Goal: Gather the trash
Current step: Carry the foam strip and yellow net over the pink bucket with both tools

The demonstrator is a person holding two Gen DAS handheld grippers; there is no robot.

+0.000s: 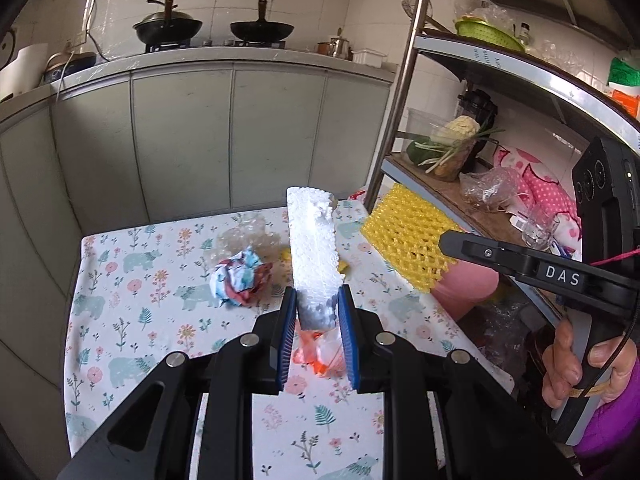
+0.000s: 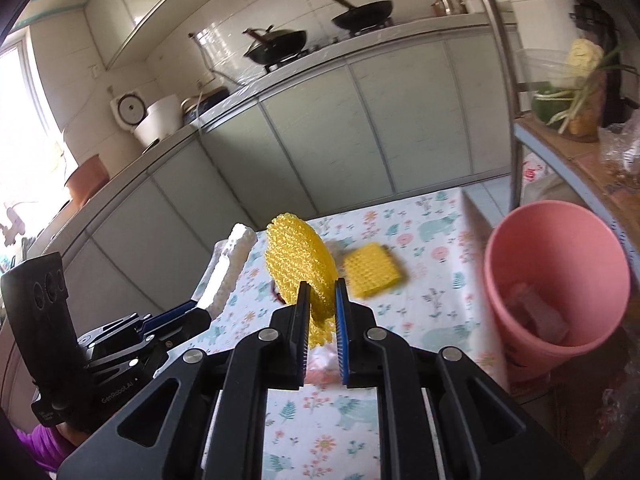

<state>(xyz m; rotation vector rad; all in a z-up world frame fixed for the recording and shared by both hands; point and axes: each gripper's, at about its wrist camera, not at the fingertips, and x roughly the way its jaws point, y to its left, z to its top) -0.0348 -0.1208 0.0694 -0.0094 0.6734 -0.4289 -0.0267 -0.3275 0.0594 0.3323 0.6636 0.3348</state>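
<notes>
Above the floral table (image 1: pixel 160 300), our left gripper (image 1: pixel 317 300) pinches a white foam strip (image 1: pixel 314 256); our right gripper (image 2: pixel 322 296) pinches yellow foam netting (image 2: pixel 300 264).

Shelf post (image 1: pixel 396 92) and pink bin (image 2: pixel 556 280) crowd the table's (image 1: pixel 132 320) right edge.

White foam strip (image 1: pixel 314 256) is sticking up, pinched at its bottom end. Yellow foam net (image 2: pixel 302 270) is getting squeezed at its lower edge, hanging above the table. 1 smaller yellow net piece (image 2: pixel 372 270) is lying flat on the cloth, kinda blurry. Crumpled paper wad (image 1: pixel 242 278), clear plastic (image 1: pixel 244 236) and an orange wrapper (image 1: pixel 318 354) are sitting there too. Pink bin (image 2: pixel 554 284) is standing upright beside the table, holding some scrap.
</notes>
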